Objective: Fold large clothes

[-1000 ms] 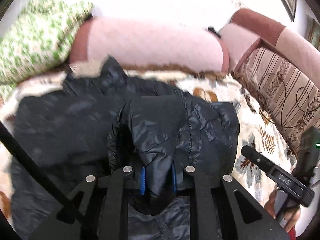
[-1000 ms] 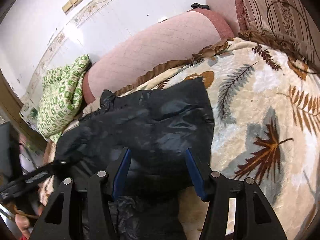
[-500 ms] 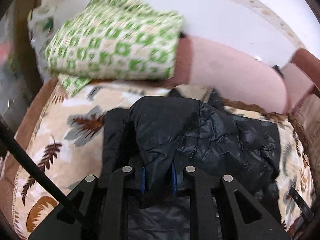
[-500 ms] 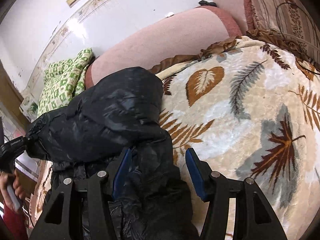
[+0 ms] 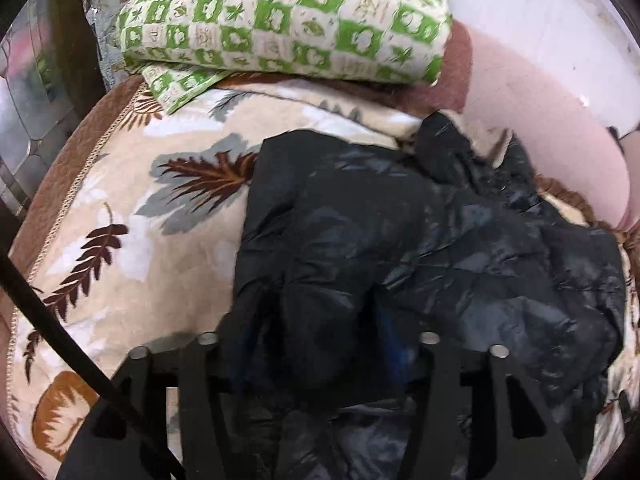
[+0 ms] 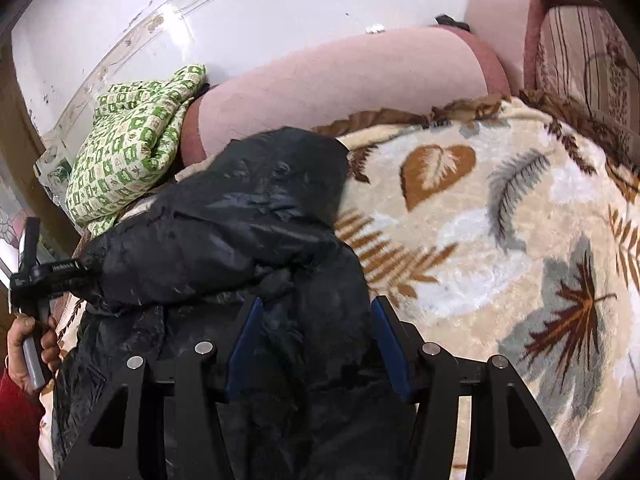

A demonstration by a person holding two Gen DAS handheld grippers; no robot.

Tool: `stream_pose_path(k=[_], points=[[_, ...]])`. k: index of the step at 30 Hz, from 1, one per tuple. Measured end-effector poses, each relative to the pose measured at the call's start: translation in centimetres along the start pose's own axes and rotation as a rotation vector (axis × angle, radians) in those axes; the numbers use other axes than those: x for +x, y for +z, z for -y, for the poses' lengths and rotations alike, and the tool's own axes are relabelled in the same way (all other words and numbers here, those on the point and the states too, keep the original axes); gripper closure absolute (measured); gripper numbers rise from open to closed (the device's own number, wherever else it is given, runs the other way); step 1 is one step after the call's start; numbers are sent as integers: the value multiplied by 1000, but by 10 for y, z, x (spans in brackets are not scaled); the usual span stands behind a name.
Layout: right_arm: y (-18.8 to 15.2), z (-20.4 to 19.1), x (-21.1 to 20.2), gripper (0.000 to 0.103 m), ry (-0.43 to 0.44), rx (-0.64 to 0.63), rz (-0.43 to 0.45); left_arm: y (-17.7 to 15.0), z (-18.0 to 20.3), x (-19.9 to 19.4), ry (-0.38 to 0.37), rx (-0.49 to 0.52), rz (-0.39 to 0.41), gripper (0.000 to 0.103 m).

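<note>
The left gripper (image 5: 320, 344) is opening its fingers, a fold of the black jacket (image 5: 420, 248) lying loose between them. The right gripper's (image 6: 316, 340) blue fingers (image 6: 390, 344) stand apart over another fold without pressing it. The jacket lies bunched on the leaf-print blanket (image 6: 500, 216), a green pillow (image 5: 288, 20) beyond it by the pink bolster (image 6: 340, 76).

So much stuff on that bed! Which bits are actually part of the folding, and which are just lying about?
Part of the job:
- black puffer jacket
- left gripper, jaws opening, jacket fabric between them
- right gripper, jaws apart over the jacket

Just lying about:
- green checked quilt
- leaf-patterned blanket
- pink bolster
</note>
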State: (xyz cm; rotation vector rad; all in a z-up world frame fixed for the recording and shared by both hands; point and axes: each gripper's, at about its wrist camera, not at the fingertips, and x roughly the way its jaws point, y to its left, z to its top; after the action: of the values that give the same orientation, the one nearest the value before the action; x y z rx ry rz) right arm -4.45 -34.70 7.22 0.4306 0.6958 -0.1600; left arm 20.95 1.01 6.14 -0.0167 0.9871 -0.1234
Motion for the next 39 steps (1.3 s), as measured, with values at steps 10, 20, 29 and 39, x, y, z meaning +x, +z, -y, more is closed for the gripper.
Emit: stream_pose_path(k=[10,20,29,39], points=[[69,-68,57,43,-95,-196,12,-2,-5,-75,-166,-10,94,47],[56,-35,144,24,-187,-136,-165,13,-6,41,-48,-99,-91,27],[60,-22,132,13,-172,-62,-177,5,-4,9,-11,-56,-53,27],[125,-99,-19,16,-90,-189,22,-67,-14,-123,32,76,187,27]])
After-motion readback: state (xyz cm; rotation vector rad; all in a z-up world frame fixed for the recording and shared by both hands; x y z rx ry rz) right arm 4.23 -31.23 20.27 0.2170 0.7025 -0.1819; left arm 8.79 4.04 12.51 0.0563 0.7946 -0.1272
